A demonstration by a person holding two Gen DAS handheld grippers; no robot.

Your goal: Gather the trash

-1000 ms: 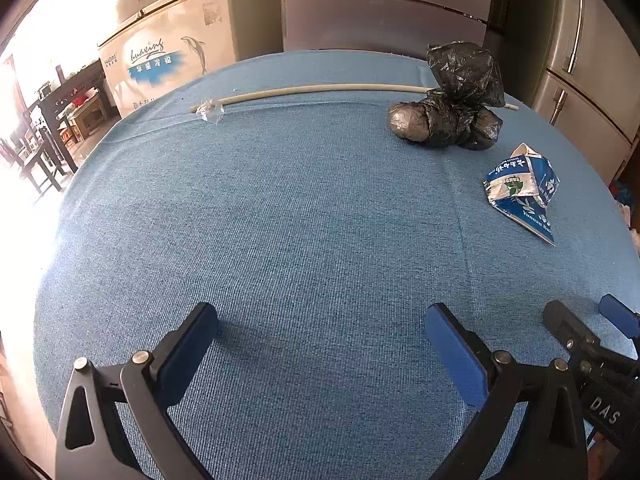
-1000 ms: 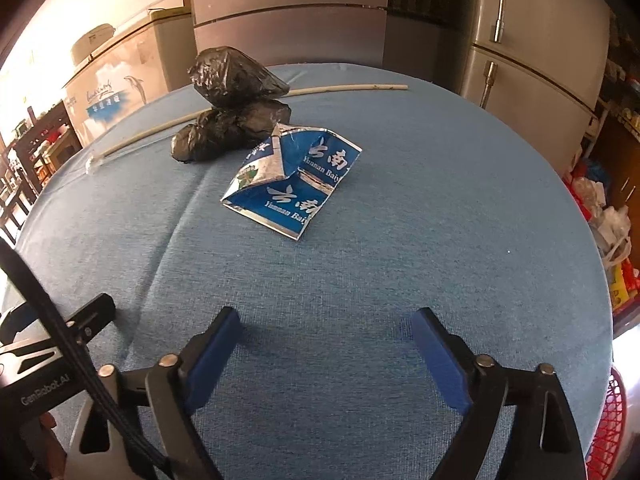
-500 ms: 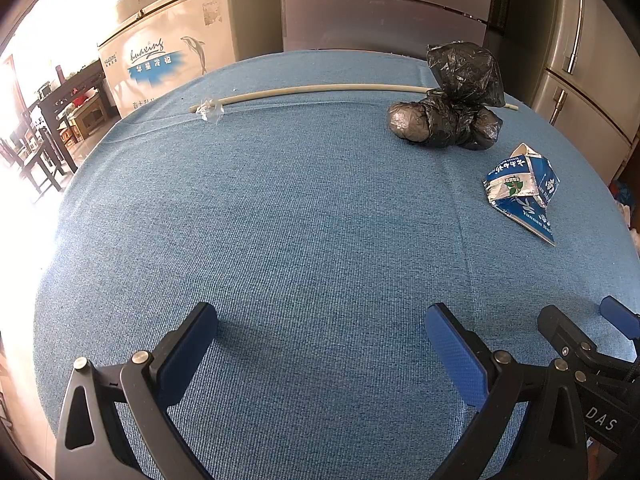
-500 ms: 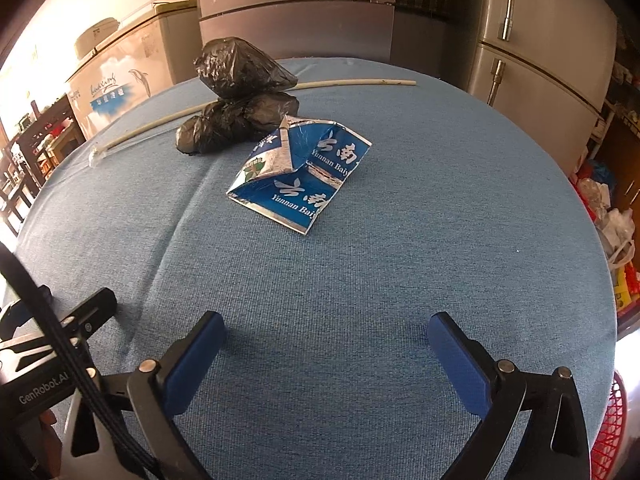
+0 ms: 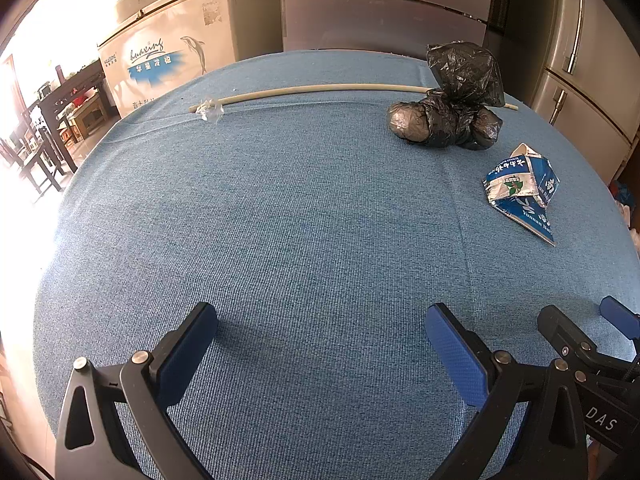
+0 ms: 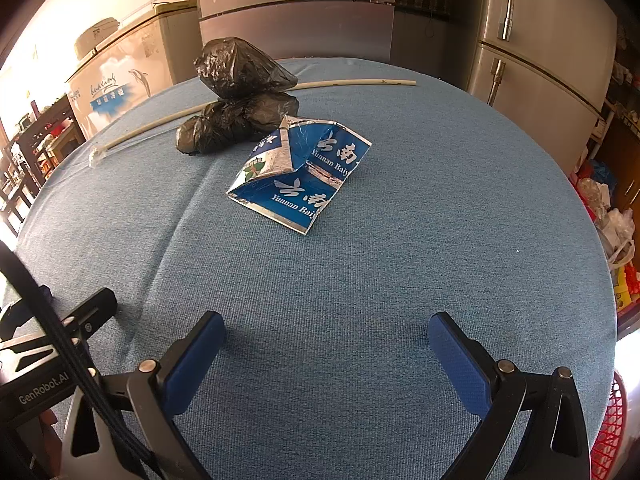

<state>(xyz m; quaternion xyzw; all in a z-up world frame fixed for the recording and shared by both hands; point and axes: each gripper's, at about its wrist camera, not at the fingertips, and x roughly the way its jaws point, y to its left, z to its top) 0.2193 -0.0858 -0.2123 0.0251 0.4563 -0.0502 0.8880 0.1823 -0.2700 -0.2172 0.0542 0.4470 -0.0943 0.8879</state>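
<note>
A crumpled blue and silver carton (image 6: 302,174) lies on the round blue table (image 6: 400,240), straight ahead of my right gripper (image 6: 326,332), which is open and empty a short way short of it. The carton also shows at the right in the left wrist view (image 5: 520,192). A tied black plastic bag (image 6: 240,100) sits just behind the carton; it also shows in the left wrist view (image 5: 452,108). My left gripper (image 5: 320,324) is open and empty over bare cloth near the front edge.
A long pale stick (image 5: 320,90) lies across the back of the table with a scrap of clear wrap (image 5: 210,108) at its left end. A red basket (image 6: 608,432) stands below the table's right edge. Refrigerators and a chest freezer (image 5: 160,56) stand behind.
My right gripper has moved forward toward the carton, which now looks larger and closer, and its jaws stand a little wider. The left gripper has stayed still.
</note>
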